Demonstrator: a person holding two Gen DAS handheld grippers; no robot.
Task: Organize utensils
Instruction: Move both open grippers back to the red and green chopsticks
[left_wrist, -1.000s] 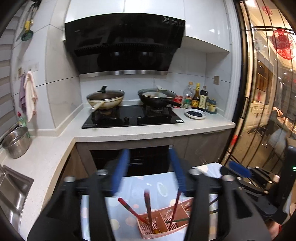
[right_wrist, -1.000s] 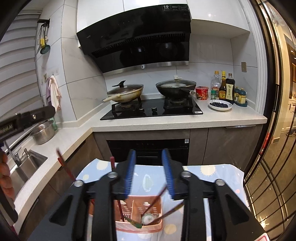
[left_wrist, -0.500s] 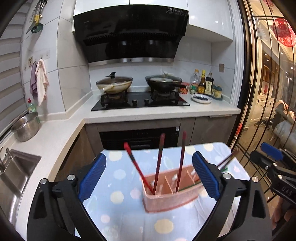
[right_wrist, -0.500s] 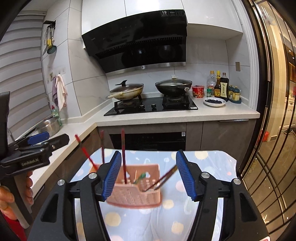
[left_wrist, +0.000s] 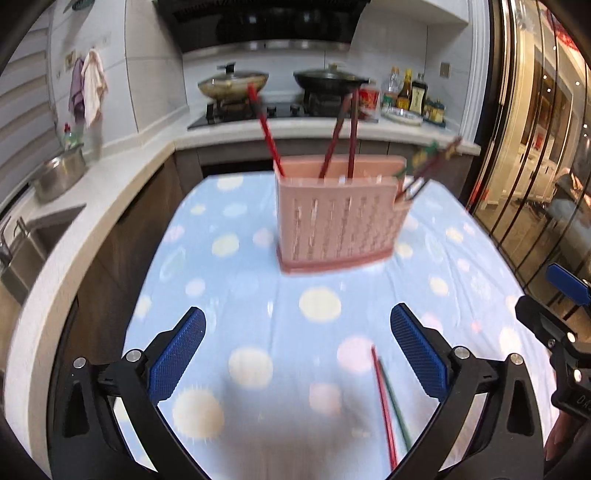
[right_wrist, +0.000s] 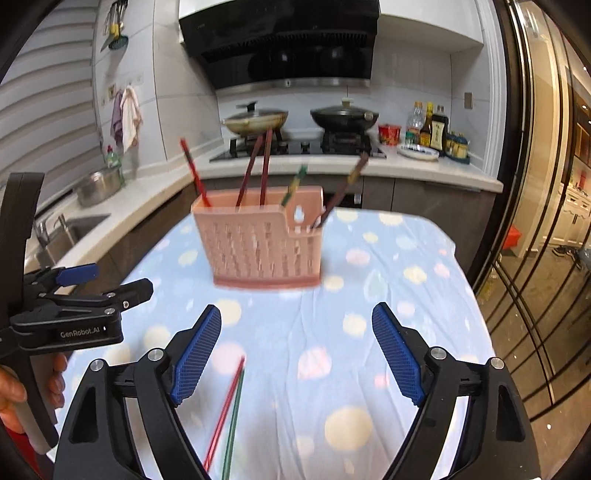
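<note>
**Utensils: two chopsticks left on cloth, both tongs open**

Utensil holder (left_wrist: 334, 221), pink slotted caddy, stands upright mid-table on the dotted blue cloth (left_wrist: 258, 295), w/ several chopsticks already standing or leaning in its compartments (right_wrist: 258, 166).

Left gripper (left_wrist: 297, 354) hangs low over the cloth near the front edge. Jaws have just been opening, now spread wide, nothing between the pads. Right gripper (right_wrist: 295, 350) likewise: jaws have just been opening, wide apart, empty. It shows at the right edge of the left view.

Smallest: one red and one green chopstick (left_wrist: 388, 406) lie loose on the cloth, side by side, near the front, well apart from the holder. In the right view the pair (right_wrist: 227, 417) sits just by that gripper's left pad.

Step, as I read it: reach for the loose pair. Next move prob. needs one gripper lowered so its pads straddle a stick across its length, then a close on a thin, flat-lying thing, so pads must get right down to the cloth. Which gripper goes, can't tell.
</note>
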